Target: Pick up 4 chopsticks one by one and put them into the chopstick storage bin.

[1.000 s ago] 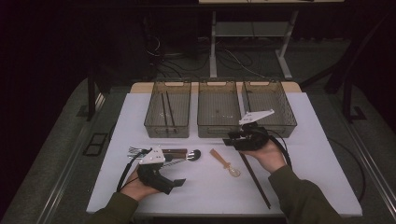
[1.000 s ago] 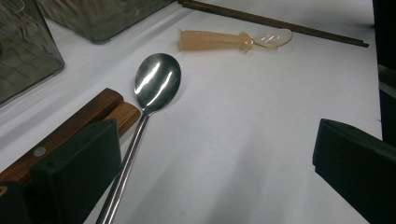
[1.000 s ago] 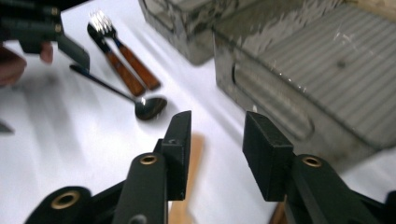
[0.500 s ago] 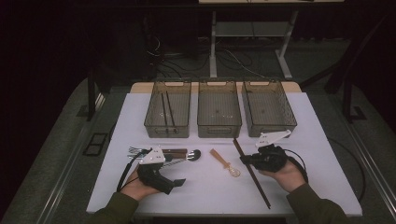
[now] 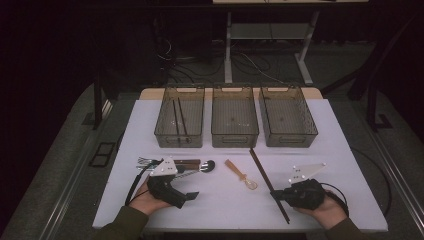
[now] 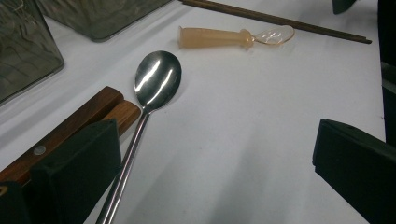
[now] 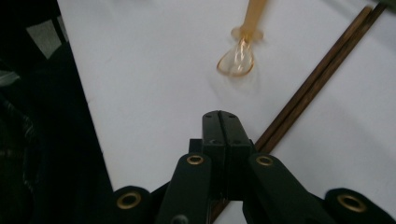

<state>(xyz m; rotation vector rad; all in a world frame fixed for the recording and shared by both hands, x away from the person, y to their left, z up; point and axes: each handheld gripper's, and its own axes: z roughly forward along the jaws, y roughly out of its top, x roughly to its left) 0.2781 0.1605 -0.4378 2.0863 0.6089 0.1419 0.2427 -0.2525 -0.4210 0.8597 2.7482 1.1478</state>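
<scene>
Colours on the white table

The table top (image 5: 220,200) was plain white under dark surroundings. Three smoky grey see-through bins (image 5: 234,122) stood at the far side. Near the left, a spoon (image 6: 156,81) shone silver beside reddish-brown wooden handles (image 6: 88,114). In the middle lay a pale amber translucent scoop (image 7: 238,58), and to its right dark brown chopsticks (image 7: 317,81). Both the left gripper (image 5: 187,196) and the right gripper (image 7: 219,119) were matte black, the right with brass-coloured rivets.
</scene>
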